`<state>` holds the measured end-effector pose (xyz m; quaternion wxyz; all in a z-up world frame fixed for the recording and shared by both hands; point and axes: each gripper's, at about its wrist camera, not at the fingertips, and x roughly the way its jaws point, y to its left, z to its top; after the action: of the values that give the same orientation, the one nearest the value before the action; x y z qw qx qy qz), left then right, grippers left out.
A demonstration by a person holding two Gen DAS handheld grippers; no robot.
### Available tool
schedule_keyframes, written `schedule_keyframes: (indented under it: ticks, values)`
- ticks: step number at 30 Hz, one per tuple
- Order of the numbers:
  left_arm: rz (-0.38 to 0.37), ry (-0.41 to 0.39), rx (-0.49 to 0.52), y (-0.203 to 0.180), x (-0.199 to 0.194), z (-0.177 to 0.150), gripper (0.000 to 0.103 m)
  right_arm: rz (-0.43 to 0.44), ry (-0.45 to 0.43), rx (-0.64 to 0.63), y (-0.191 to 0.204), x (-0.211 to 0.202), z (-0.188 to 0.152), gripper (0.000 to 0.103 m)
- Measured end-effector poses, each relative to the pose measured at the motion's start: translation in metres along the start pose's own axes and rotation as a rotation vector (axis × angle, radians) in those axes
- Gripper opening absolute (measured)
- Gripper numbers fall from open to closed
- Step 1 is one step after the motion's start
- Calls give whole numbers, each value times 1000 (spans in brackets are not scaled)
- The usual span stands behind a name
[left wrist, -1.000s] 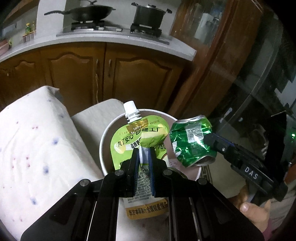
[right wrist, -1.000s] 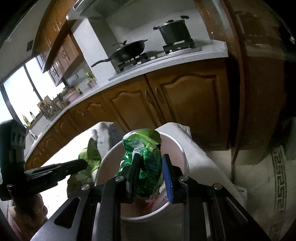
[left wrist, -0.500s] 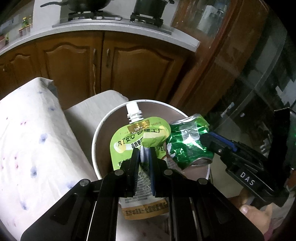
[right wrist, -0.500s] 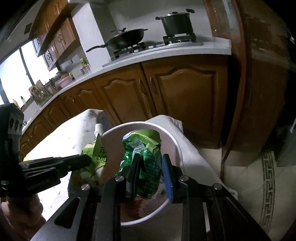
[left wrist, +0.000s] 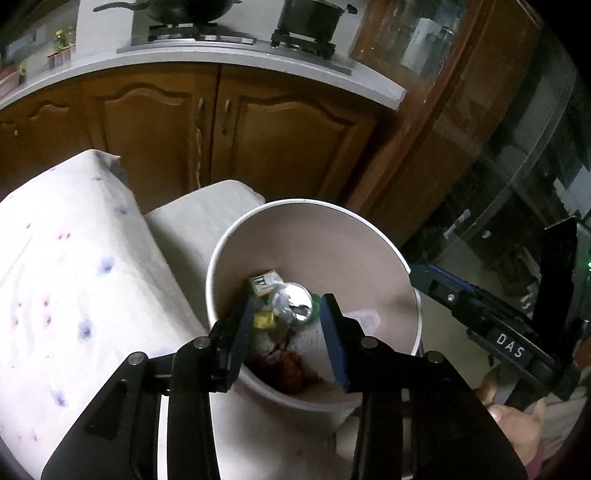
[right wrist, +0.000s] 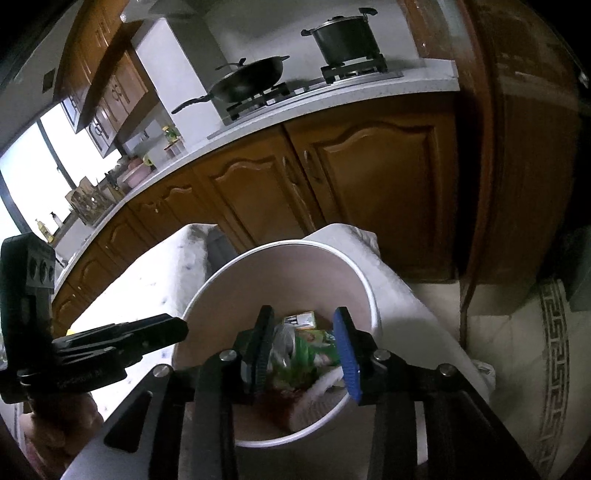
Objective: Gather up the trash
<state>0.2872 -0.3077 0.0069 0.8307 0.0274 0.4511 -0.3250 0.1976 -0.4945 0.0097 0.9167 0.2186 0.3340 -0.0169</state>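
Through the camera on my left hand, my left gripper (left wrist: 286, 321) hung over the round white paper bucket (left wrist: 369, 236), which stood on a surface covered with pale cloth (left wrist: 199, 218). Its jaws were opening, with a clear gap between the two blue pads, and no pad pressed on anything. Down in the bucket, seen through that gap, lay the crushed green drink can (left wrist: 292, 304) with its shiny silver end turned up. Beside it lay the yellow-green spout pouch (left wrist: 263, 283), of which I could see only a printed corner and a yellow part. Under them there was white crumpled paper (left wrist: 314, 339) and some dark red waste (left wrist: 286, 369). At the right edge my right gripper (left wrist: 417, 275) reached toward the rim of the bucket, with my hand (left wrist: 517, 417) below it. A white cloth with small blue and pink dots (left wrist: 74, 277) lay to the left.

Through the camera on my right hand, my right gripper (right wrist: 303, 345) also pointed down into the same bucket (right wrist: 369, 295). Its jaws were opening too, and they held nothing. The green can (right wrist: 291, 341) and the pouch (right wrist: 303, 318) lay below, between the fingers but free of them. My left gripper (right wrist: 177, 328) stood just beside the left rim. Behind were brown wooden cabinets (right wrist: 369, 170), a black wok (right wrist: 251, 79) and a dark pot (right wrist: 345, 35) on the stove.
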Motion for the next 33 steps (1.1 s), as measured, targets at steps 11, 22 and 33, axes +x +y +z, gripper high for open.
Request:
schedule_keyframes:
  ticks: [11, 22, 33]
  values:
    - [1, -66, -84, 23, -41, -23, 50, 56, -50, 24, 21, -21, -13, 55]
    - [10, -114, -171, 47, -77, -63, 57, 109, -106, 95, 42, -36, -43, 68]
    - [119, -228, -180, 66, -131, -102, 76, 139, -152, 75, 84, -50, -75, 76]
